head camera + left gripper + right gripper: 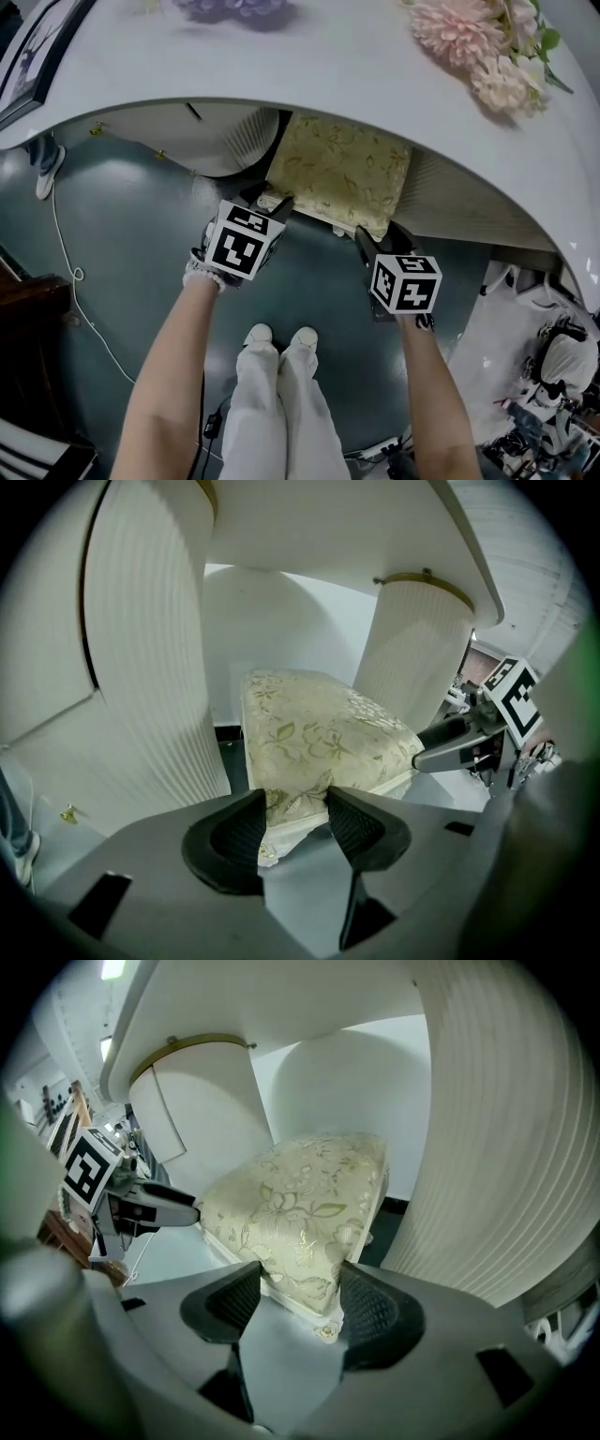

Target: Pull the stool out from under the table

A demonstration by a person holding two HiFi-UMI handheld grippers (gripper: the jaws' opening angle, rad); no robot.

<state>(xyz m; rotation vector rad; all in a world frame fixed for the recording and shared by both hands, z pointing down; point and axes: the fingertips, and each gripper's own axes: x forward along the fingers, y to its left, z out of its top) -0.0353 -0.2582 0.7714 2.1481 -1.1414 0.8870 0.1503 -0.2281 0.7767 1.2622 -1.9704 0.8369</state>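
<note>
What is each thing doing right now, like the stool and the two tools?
stool, tucked partly under the table, not pulled out yet.
left tool, jaws closed on one front corner of the stool's cushion.
right tool, jaws closed on the other front corner.
pink flowers, lying on the tabletop.

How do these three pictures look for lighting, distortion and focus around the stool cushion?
Head view: tabletop bright and evenly lit, stool cushion in its shadow, yet sharp. Left gripper view: heavy fisheye, black corners, fluted table leg bowed. Right gripper view: same distortion, cushion in focus.
</note>
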